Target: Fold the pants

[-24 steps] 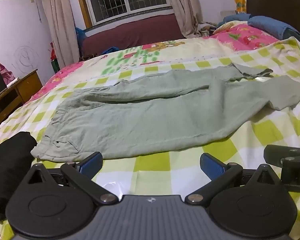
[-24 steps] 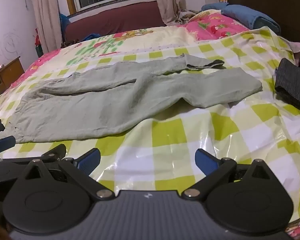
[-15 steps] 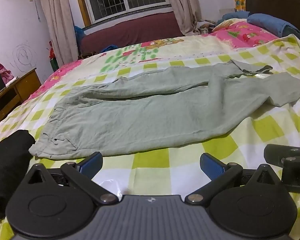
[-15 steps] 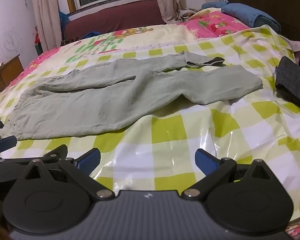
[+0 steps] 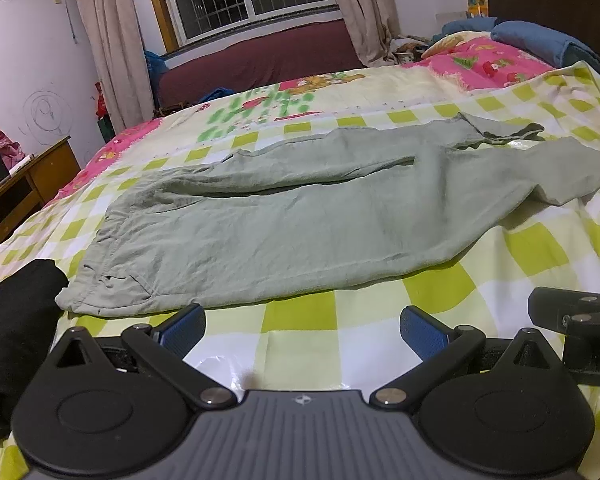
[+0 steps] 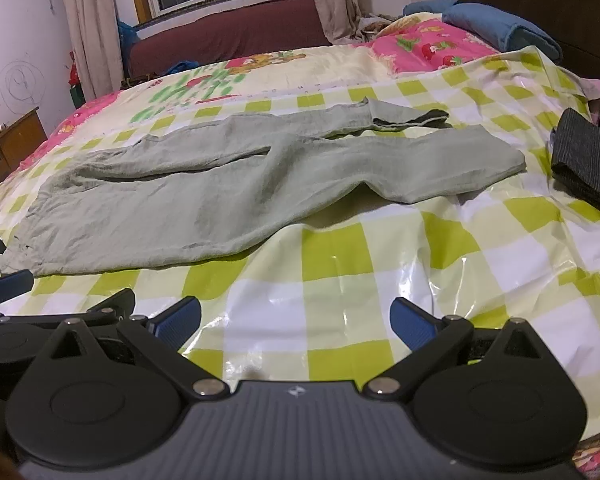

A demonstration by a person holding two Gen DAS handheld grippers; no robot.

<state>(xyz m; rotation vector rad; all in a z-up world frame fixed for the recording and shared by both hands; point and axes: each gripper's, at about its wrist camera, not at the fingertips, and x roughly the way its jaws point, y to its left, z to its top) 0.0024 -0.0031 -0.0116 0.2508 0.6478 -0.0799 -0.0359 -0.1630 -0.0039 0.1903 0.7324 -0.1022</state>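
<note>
Grey-green pants point(image 5: 300, 216) lie flat across the checked bed cover, waistband at the left, leg ends at the right. One leg lies over the other; the far leg's cuff is turned back. They also show in the right wrist view point(image 6: 220, 188). My left gripper point(image 5: 302, 326) is open and empty, just short of the near edge by the waistband. My right gripper point(image 6: 296, 320) is open and empty over bare cover, nearer the leg side.
A black folded garment point(image 5: 12, 336) lies left of the waistband. A dark striped folded cloth point(image 6: 588, 160) lies at the right. Pillows and a blue blanket point(image 6: 500, 28) sit by the headboard. A wooden cabinet point(image 5: 16, 196) stands left of the bed.
Both grippers have moved slightly forward toward the pants; the pants sit a little lower and closer in both views. Nothing was grasped.
</note>
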